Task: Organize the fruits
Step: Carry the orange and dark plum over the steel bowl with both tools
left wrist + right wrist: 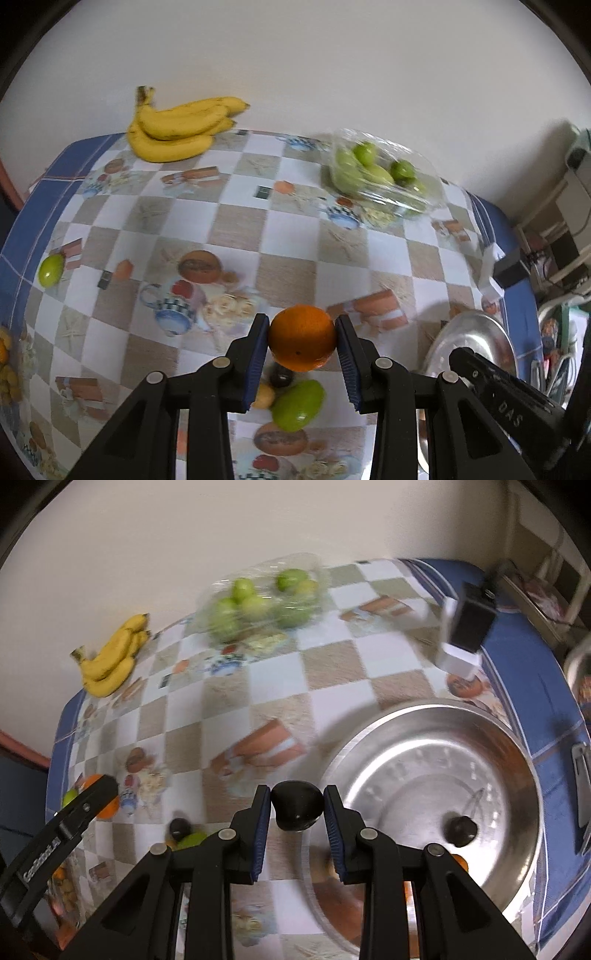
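My left gripper (302,338) is shut on an orange (302,336) and holds it above the table. Below it lie a green fruit (298,405), a small dark fruit (281,377) and a small yellow fruit (264,395). My right gripper (297,806) is shut on a dark fruit (297,805), held over the left rim of a round metal tray (424,738). Another dark fruit (461,830) lies in the tray, with a bit of an orange fruit (460,860) showing beside my right finger. The left gripper with its orange also shows in the right wrist view (107,805).
A bunch of bananas (177,127) lies at the far left edge by the wall. A clear bag of green fruits (380,171) sits at the far right. A lone green fruit (51,270) lies at the left edge. A black and white box (465,627) stands near the tray.
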A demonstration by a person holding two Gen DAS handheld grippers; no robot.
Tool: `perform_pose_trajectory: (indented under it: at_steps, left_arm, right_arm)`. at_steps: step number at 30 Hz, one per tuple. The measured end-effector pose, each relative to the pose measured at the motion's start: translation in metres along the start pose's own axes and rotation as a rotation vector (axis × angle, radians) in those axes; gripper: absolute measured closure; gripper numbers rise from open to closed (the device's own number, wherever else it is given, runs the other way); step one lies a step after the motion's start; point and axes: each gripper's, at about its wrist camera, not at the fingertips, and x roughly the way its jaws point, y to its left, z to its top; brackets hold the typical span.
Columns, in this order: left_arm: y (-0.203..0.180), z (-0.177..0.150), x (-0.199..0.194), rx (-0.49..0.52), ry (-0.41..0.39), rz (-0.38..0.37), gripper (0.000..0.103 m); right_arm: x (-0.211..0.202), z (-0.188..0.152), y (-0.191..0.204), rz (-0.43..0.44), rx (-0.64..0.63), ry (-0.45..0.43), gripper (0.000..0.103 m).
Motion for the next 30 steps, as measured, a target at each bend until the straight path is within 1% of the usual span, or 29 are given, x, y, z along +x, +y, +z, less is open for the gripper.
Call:
perform_pose_trajectory:
  at_steps: [2, 5, 9, 14, 20, 23, 27, 30]
  left_arm:
    - [-0.012, -0.004, 0.007, 0.024, 0.022, -0.014, 0.064]
    - [-0.031, -0.012, 0.017, 0.063, 0.058, -0.039, 0.064]
    - [-0.058, -0.022, 0.022, 0.128, 0.077, -0.057, 0.064]
    - [-0.089, -0.034, 0.026, 0.206, 0.093, -0.1, 0.064]
    - [-0.116, -0.047, 0.036, 0.268, 0.125, -0.158, 0.064]
    - [-0.13, -0.054, 0.039, 0.307, 0.125, -0.184, 0.064]
    - [-0.145, -0.06, 0.048, 0.355, 0.111, -0.185, 0.064]
    - [-0.152, -0.06, 0.06, 0.357, 0.127, -0.197, 0.064]
  right_arm:
    - [0.001, 0.002, -0.014, -0.014, 0.031, 0.003, 0.073]
    - [0.003, 0.003, -0.039, -0.056, 0.081, 0.013, 0.073]
    - [0.004, 0.001, -0.067, -0.088, 0.145, 0.023, 0.073]
    - [0.002, 0.0, -0.092, -0.11, 0.194, 0.022, 0.073]
    - [-0.001, -0.002, -0.111, -0.119, 0.233, 0.018, 0.072]
    - [-0.001, -0.002, -0.116, -0.109, 0.241, 0.021, 0.072]
    - [0.002, -0.003, -0.116, -0.104, 0.245, 0.028, 0.072]
    - [0.004, -0.004, -0.118, -0.096, 0.251, 0.028, 0.072]
